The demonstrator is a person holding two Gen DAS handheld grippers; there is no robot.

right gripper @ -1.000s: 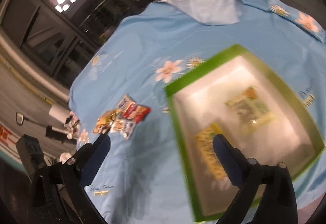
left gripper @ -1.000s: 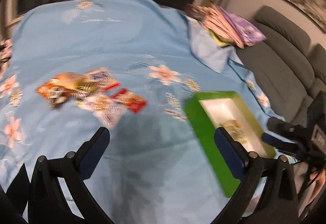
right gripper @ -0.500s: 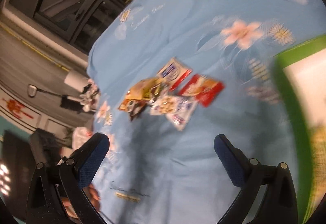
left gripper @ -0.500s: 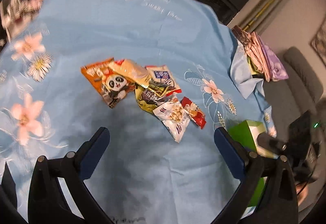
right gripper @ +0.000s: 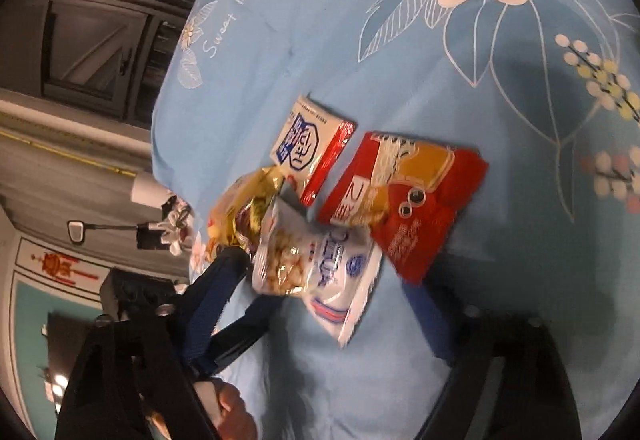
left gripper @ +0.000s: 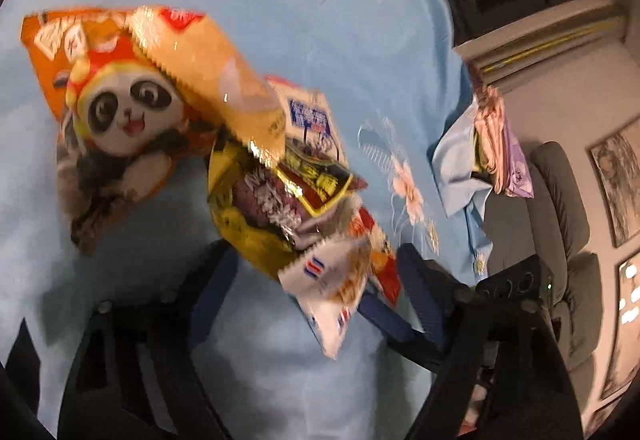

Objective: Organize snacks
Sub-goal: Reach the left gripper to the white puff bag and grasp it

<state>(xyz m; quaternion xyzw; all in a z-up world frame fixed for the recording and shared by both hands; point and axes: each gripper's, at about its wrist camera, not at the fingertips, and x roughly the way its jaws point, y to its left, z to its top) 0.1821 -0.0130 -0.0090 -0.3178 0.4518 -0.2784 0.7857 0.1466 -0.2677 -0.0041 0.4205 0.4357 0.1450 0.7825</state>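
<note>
A heap of snack packets lies on the blue flowered cloth. In the left wrist view my left gripper (left gripper: 316, 272) is open, its fingers on either side of a yellow packet (left gripper: 256, 216) and a white packet (left gripper: 332, 280); an orange panda packet (left gripper: 112, 96) lies further out. In the right wrist view my right gripper (right gripper: 324, 280) is open around the same white packet (right gripper: 316, 268), with a red packet (right gripper: 404, 196) and a white-and-blue packet (right gripper: 308, 144) just beyond. The other gripper's blue finger (right gripper: 240, 324) shows at the left. The green tray is out of view.
Folded cloths (left gripper: 496, 144) lie at the table's far right corner. A grey sofa (left gripper: 560, 208) stands beside the table. The cloth's far edge (right gripper: 168, 88) drops off toward dark cabinets.
Both grippers have swung away from the green tray and closed in low on the snack heap. The packets now fill both views. Both stay open.
</note>
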